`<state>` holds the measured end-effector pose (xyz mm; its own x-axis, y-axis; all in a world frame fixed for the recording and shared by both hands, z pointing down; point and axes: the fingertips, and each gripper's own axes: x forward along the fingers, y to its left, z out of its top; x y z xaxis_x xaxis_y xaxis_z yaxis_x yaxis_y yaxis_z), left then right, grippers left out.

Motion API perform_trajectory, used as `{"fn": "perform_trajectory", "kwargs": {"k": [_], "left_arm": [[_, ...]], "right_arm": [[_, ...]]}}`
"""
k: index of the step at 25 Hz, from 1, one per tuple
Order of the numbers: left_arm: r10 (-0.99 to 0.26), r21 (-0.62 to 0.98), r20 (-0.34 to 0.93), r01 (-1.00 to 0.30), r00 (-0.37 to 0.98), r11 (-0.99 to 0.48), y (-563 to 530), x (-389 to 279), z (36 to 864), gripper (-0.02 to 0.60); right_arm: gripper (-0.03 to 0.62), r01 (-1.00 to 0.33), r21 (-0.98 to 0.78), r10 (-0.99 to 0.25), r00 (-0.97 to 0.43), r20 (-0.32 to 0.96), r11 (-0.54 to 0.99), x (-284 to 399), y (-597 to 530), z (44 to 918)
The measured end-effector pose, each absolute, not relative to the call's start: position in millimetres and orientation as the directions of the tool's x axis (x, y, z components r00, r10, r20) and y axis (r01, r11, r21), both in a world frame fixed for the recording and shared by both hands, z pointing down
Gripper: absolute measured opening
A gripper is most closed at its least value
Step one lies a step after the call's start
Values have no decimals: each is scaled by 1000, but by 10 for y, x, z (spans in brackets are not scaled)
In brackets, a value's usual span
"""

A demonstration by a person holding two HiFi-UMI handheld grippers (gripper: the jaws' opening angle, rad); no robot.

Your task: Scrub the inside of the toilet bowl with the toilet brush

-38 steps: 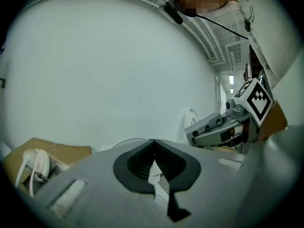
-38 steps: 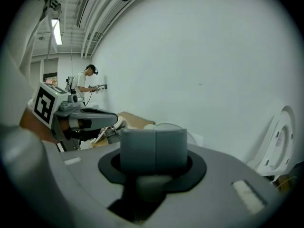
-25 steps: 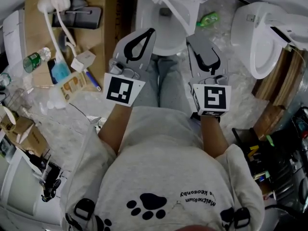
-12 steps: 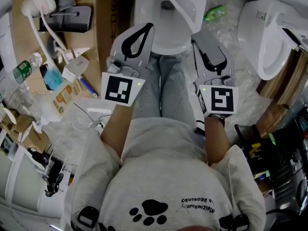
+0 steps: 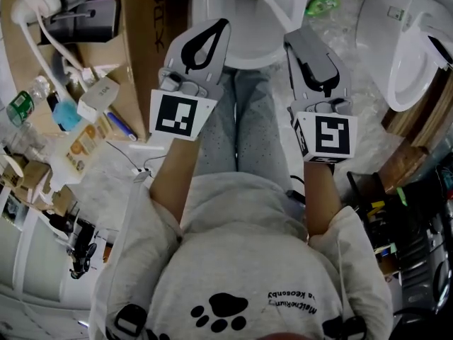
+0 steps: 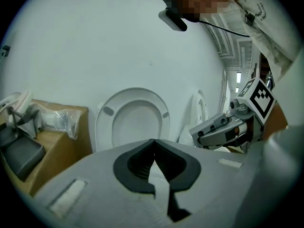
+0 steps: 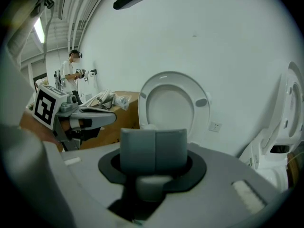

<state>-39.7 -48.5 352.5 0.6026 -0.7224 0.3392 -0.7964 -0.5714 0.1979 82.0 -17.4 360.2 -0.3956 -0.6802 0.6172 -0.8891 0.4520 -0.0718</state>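
A white toilet point(image 5: 248, 48) stands straight ahead of my knees, its seat raised against the wall point(image 6: 133, 122) point(image 7: 173, 106). A slanted white piece point(image 5: 272, 2) crosses the bowl's top; I cannot tell what it is, and no brush is recognisable. My left gripper point(image 5: 223, 27) point(image 6: 153, 144) is held just short of the bowl's left rim, jaws shut with nothing between them. At the bowl's right rim is my right gripper point(image 5: 290, 40) point(image 7: 154, 148), its pads pressed together and empty. Each gripper shows in the other's view point(image 6: 194, 133) point(image 7: 113, 118).
A second white toilet point(image 5: 403, 48) point(image 7: 289, 118) stands at the right. A cardboard box point(image 5: 152, 20) is left of the bowl, beside clutter with a bottle point(image 5: 20, 106) and a white hose point(image 5: 42, 30). Black crates point(image 5: 417, 225) sit at lower right. Another person point(image 7: 73, 72) stands far off.
Both grippers have risen a little in the head view, closer to the bowl's rim, and the view has shifted toward the toilet. Both jaws stay shut.
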Motion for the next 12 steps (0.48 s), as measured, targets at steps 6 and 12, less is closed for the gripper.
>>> {"fn": "perform_trajectory", "kwargs": {"k": [6,12], "left_arm": [[-706,210,360,-791,609,-575,-436,-374,3734,-2],[-694,227,386,-792,607,-567,-409,-376,3932,-2]], "right_arm": [[155,-889,-78,-662,-392,639,451,818,-89,3796],[155,-893,-77,-637,-375,673,444,866,-12,4052]]}}
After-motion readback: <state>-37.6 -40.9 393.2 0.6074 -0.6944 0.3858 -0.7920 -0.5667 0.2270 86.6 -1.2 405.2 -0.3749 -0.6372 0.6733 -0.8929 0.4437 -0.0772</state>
